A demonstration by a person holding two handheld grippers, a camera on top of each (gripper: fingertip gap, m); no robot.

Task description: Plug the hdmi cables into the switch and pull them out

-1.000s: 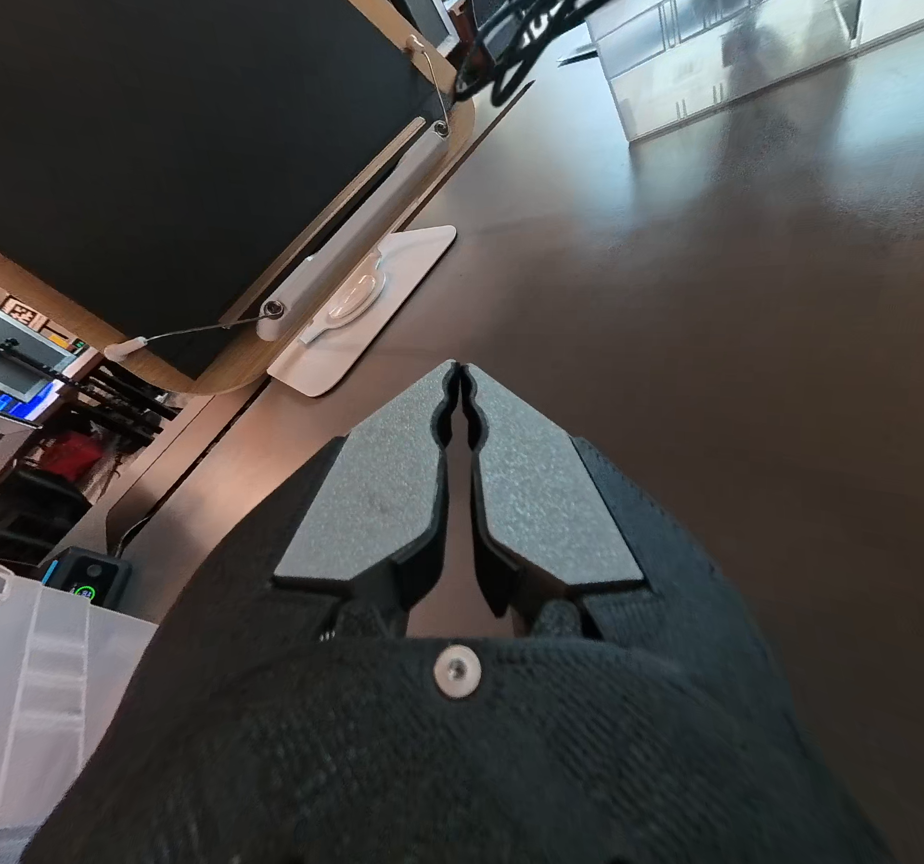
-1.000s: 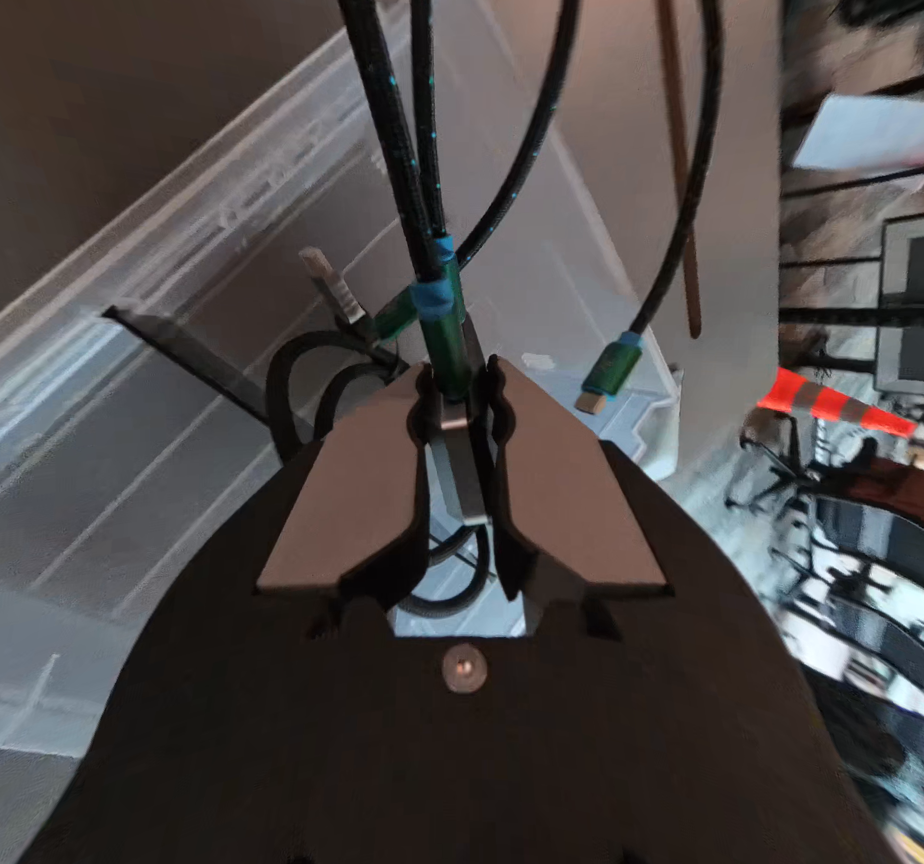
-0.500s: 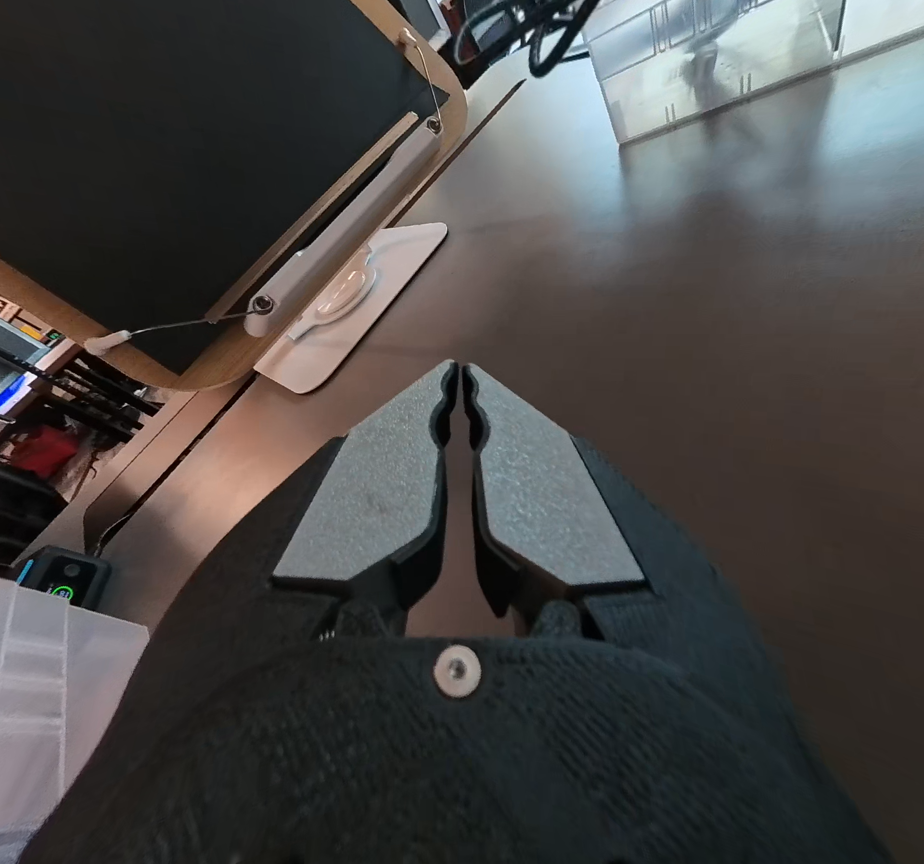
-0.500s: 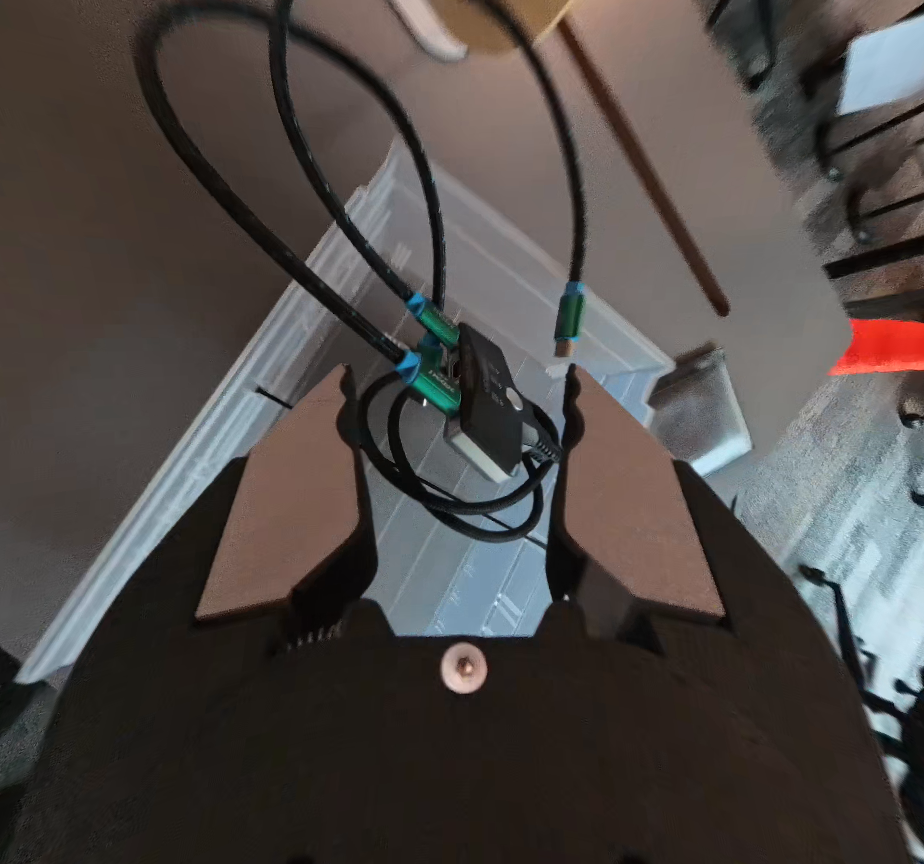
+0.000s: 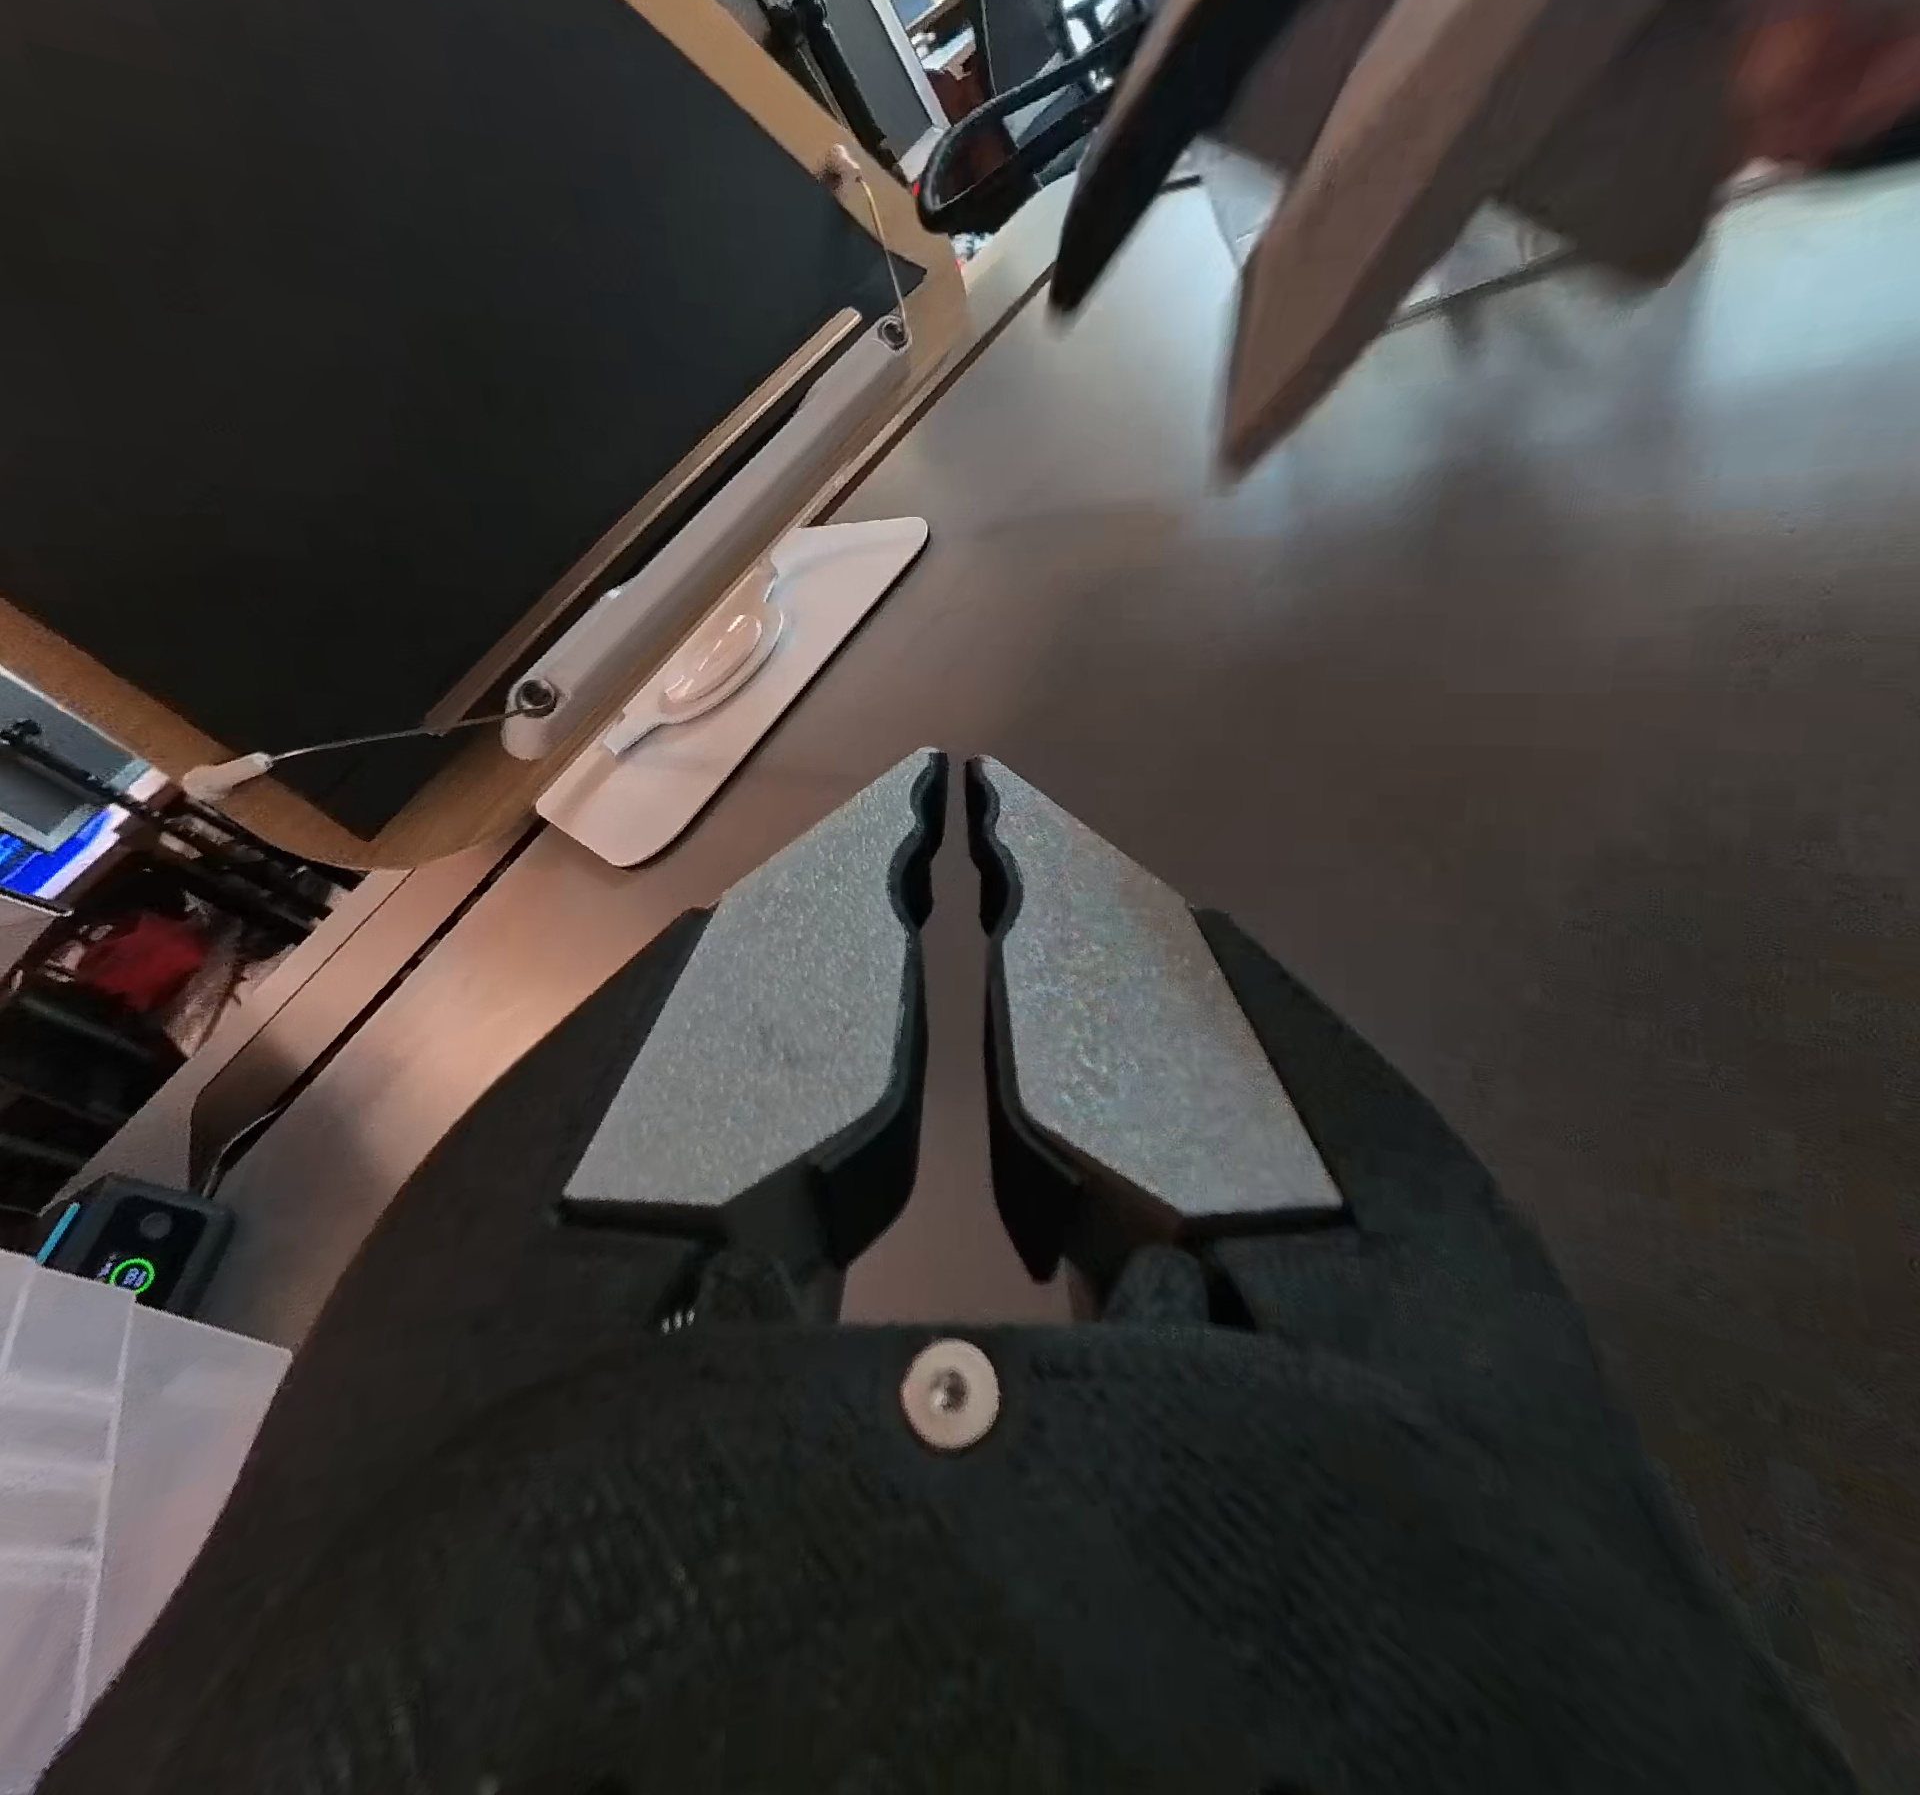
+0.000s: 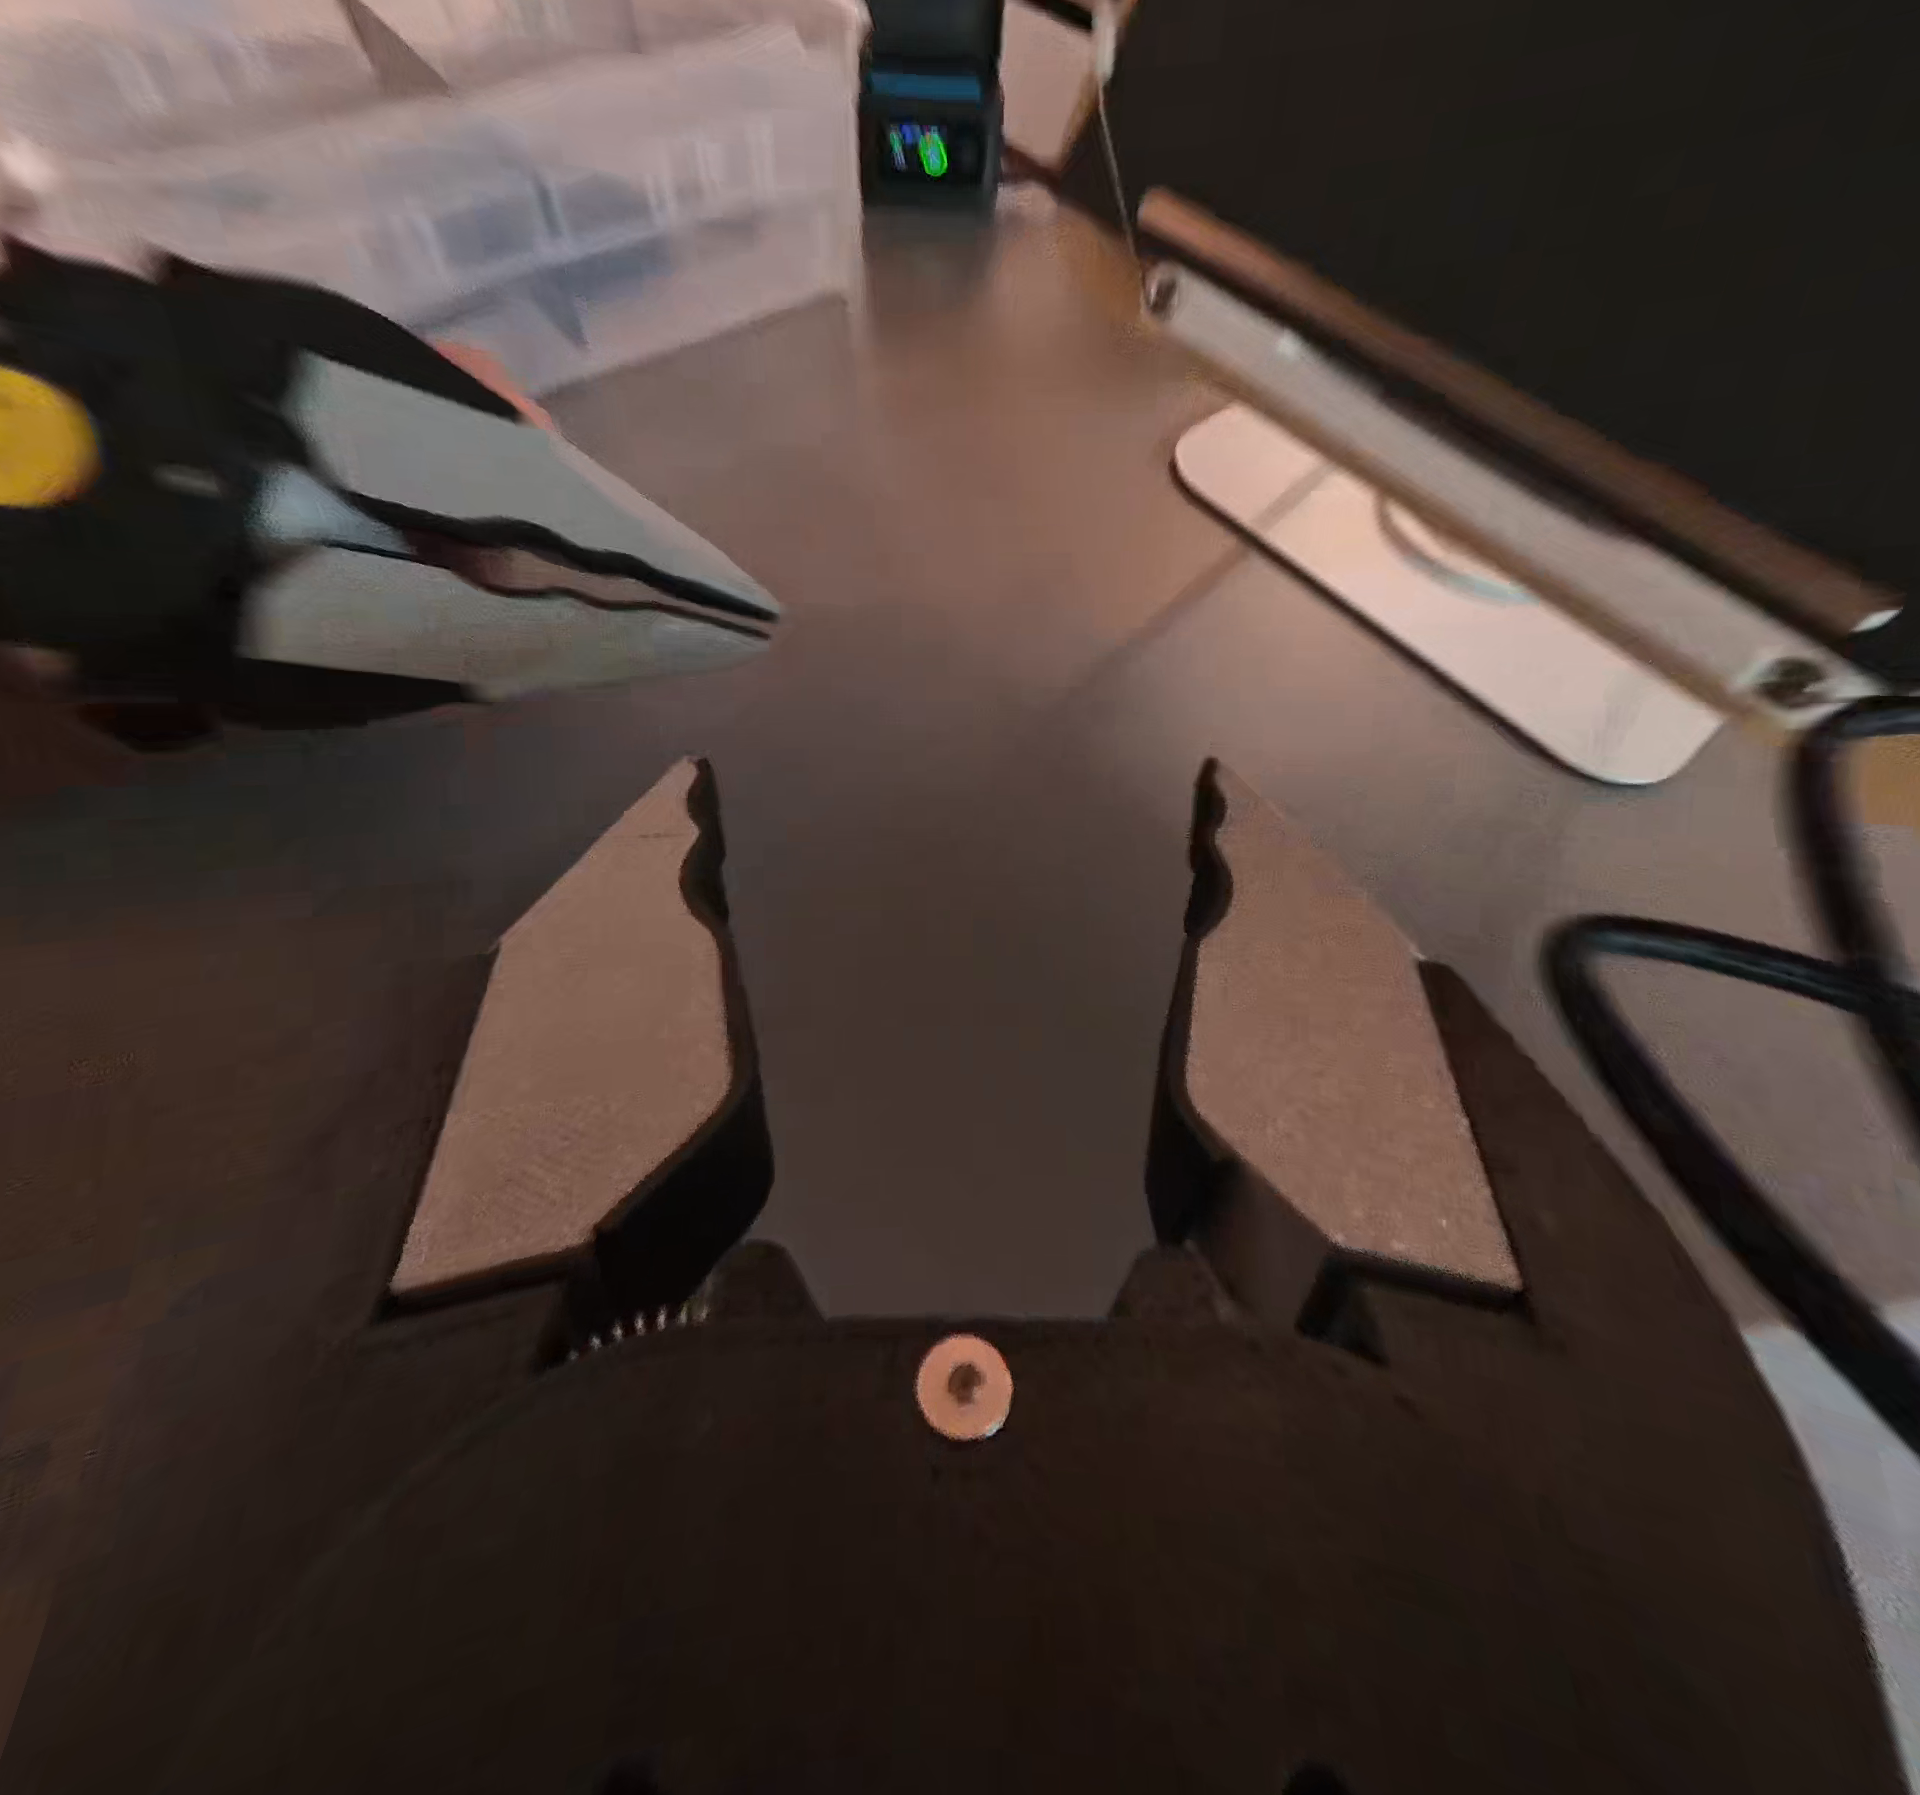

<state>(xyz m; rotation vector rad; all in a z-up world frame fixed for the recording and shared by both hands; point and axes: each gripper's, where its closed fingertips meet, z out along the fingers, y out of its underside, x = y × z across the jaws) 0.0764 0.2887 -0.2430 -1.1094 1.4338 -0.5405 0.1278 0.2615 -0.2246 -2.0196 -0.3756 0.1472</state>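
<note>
My left gripper (image 5: 956, 769) is shut with nothing between its pads and hovers low over the dark table (image 5: 1455, 810). It also shows at the left of the right wrist view (image 6: 764, 615), closed to a point. My right gripper (image 6: 951, 779) is wide open and empty above the same table (image 6: 935, 498). It shows blurred at the top right of the left wrist view (image 5: 1148, 384). A black cable (image 6: 1683, 1122) loops at the right edge of the right wrist view. The switch and the plugs are out of sight.
A black panel in a wooden frame (image 5: 416, 239) stands on a white base plate (image 5: 748, 685), which also shows in the right wrist view (image 6: 1455, 602). A small black device with a lit screen (image 6: 928, 83) and a clear plastic bin (image 6: 520, 187) stand behind. One gripper's finger ends stand about 7 cm off the other's. Both grippers' tips are roughly 25 cm from the white base plate (image 5: 748, 685). Seen from the right wrist view (image 6: 1411, 546) as well.
My right gripper opened and let go of the switch with its cables over the clear bin, then swung away over the table towards the left gripper. The left gripper stayed shut.
</note>
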